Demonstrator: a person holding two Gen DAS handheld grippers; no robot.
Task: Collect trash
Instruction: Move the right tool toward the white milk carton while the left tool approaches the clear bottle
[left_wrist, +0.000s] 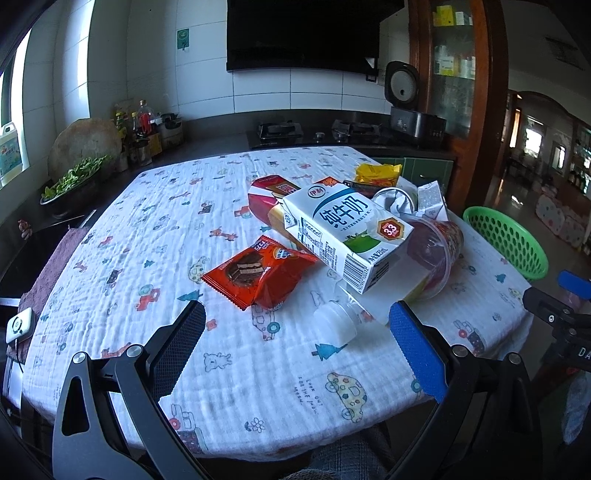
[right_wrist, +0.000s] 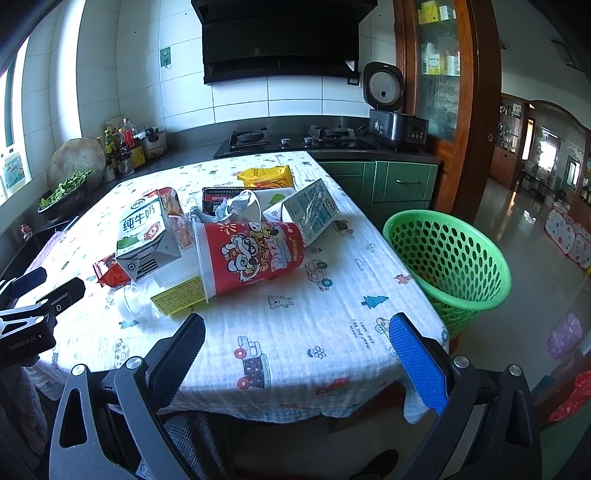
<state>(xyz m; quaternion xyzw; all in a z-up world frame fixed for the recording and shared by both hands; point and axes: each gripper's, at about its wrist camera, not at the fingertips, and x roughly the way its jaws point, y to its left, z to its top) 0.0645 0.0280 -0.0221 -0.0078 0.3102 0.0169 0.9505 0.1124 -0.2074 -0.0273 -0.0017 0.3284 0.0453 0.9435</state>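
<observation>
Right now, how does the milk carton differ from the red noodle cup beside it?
The milk carton is a white, boxy pack propped on other trash; the red noodle cup is round and red, lying on its side with its mouth toward the carton. The carton's end flaps are torn open; the cup's mouth is uncovered. Both sit in the pile on the table.

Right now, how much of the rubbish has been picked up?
Nothing looks done: the green basket shows no trash inside. Both grippers, left and right, are open and hold nothing. The milk carton, red cup, biscuit wrapper and the rest remain on the table.
</observation>
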